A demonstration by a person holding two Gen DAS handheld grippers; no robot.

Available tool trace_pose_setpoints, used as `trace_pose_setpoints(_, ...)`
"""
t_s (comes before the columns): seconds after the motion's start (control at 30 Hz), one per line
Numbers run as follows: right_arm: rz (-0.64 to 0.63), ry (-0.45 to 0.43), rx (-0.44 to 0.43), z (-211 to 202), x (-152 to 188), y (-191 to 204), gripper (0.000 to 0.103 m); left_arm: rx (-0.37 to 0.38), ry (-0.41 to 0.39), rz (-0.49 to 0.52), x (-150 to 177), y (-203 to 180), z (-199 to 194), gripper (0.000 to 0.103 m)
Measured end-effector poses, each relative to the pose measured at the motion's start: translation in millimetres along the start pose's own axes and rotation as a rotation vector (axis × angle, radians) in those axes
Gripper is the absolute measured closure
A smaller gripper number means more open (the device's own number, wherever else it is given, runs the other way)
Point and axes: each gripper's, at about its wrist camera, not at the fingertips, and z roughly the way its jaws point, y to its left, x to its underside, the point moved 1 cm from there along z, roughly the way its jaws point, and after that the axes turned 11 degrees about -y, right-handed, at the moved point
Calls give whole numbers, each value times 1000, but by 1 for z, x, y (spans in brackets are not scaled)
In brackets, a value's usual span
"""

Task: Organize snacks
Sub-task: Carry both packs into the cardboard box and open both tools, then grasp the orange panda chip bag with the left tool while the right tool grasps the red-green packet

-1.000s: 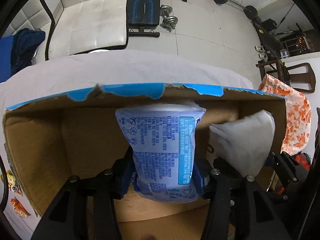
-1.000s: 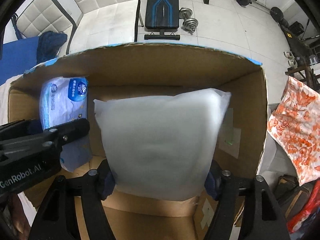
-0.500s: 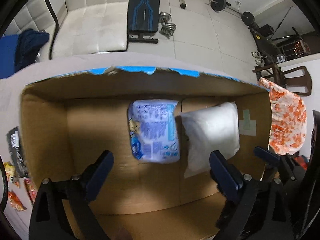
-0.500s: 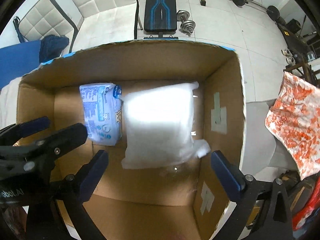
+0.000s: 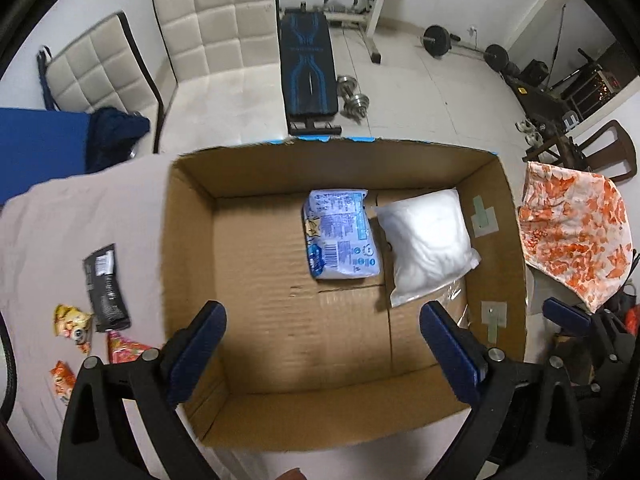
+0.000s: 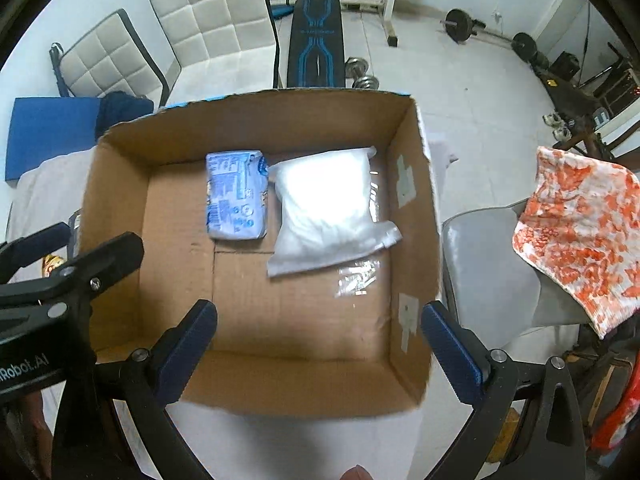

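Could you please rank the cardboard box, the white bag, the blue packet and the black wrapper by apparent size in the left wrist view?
1. cardboard box
2. white bag
3. blue packet, somewhat smaller than the bag
4. black wrapper, lying outside the box on the cloth

The left gripper [image 5: 320,344] hung over the cardboard box [image 5: 188,240] with its jaws spread wide and empty. Inside lay a blue packet [image 5: 340,236] just beside a white bag [image 5: 428,244]. Small snack packets [image 5: 106,284] lay on the bench [image 5: 60,224] left of the box.
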Motion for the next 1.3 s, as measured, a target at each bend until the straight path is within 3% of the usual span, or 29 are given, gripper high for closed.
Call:
trace_pose_setpoints(0.2, 23, -74, 10, -48, 20, -1, 0, -17, -83, 20, 13, -4, -43, 4)
trace_pose_setpoints(0.47, 54, -124, 3, -98, 35, 3, 0, -1, -131, 29, 25, -9, -80, 4)
trace_pose_setpoints(0.63, 84, -152, -43, -123, 39, 18, 0, 20, -161, -3, 28, 9, -106, 4)
trace_pose_setpoints(0.8, 48, -184, -120, -150, 36, 71, 0, 15, -206, -47, 32, 57, -143, 4)
trace_pose_setpoints(0.97, -74, -178, -209, -156, 27, 159, 0, -39, -213, -107, 45, 132, -168, 4)
trace_pose_setpoints(1.13, -254, -114, -289, -127, 28, 252, 0, -136, -162, -221, 73, 223, -165, 1)
trace_pose_setpoints(1.3, -473, 8, -265, -67, 34, 331, 0, -235, -85, -354, 112, 301, -138, 1)
